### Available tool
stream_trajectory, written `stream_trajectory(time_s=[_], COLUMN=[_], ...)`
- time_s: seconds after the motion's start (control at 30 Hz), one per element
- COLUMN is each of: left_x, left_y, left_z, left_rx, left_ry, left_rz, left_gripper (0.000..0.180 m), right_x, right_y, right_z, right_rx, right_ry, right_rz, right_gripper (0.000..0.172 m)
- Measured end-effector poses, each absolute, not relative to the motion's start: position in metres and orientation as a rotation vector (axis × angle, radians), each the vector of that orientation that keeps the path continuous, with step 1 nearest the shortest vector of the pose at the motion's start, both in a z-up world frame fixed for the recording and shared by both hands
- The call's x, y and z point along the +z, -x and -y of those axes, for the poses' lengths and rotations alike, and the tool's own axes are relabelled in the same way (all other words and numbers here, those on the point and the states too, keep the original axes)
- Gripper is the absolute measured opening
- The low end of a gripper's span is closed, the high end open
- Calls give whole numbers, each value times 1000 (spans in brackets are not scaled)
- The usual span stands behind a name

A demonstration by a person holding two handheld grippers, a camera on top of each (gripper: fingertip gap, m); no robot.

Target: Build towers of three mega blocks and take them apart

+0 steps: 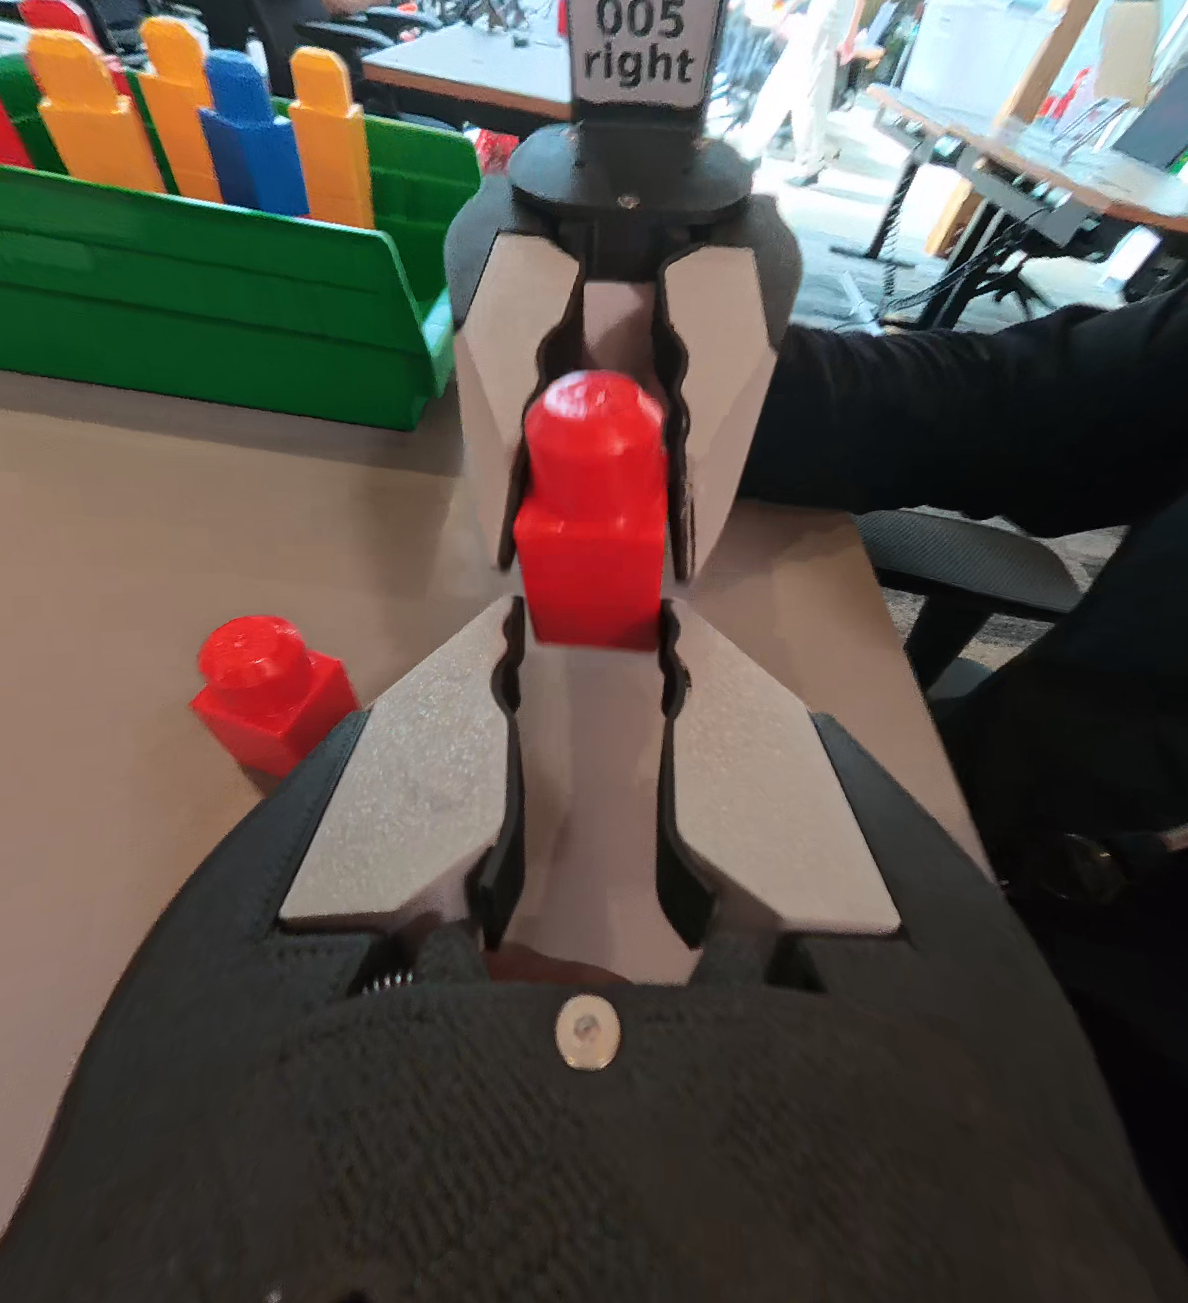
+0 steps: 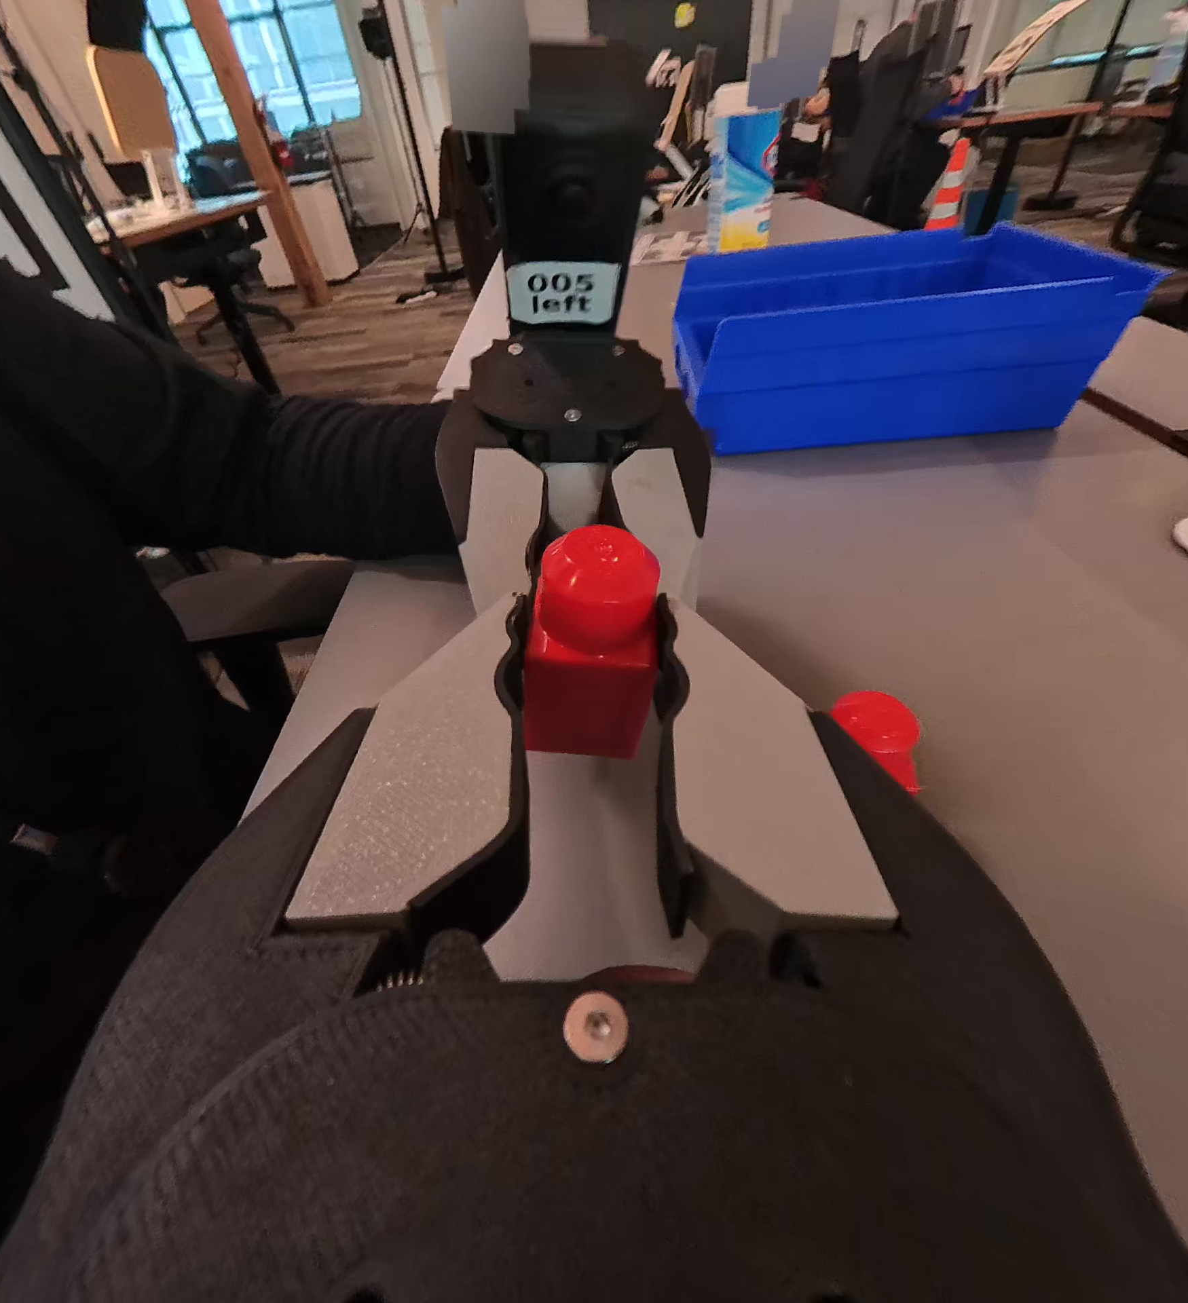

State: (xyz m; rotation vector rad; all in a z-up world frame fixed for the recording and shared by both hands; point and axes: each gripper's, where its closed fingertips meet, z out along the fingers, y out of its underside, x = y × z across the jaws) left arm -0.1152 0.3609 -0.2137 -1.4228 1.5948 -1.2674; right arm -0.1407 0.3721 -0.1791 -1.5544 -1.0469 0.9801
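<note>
Here the two grippers face each other over the table, both clamped on red blocks. The right gripper pinches a red block by its sides; the left gripper nips the lower one, though blur hides where the two join. A loose red block sits beside them, half cut off in the right wrist view. A green bin of stacked blocks and a blue bin stand behind
</note>
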Motion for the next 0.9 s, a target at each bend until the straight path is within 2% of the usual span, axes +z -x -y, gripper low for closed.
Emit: stream_trajectory(time_s=[0.27,0.63,0.77,0.87,0.9], left_x=[-249,-286,-287,-290,-290], left_y=[142,107,94,88,86], left_z=[-436,-470,-467,-461,-460], left_rx=[-868,-810,-809,-821,-822], left_ry=[1597,1590,1540,1550,1554], left_rz=[-1579,-1845,-1897,-1925,-1922], left_gripper=[62,67,60,36,36], right_x=[-148,-154,-160,-163,-164], right_y=[96,90,89,88,87], right_z=[-405,-409,-413,-415,-417], right_rx=[918,917,918,909,901], right_ry=[1507,1503,1522,1535,1538], right_rz=[761,782,776,773,770], right_gripper=[33,33,33,33,33])
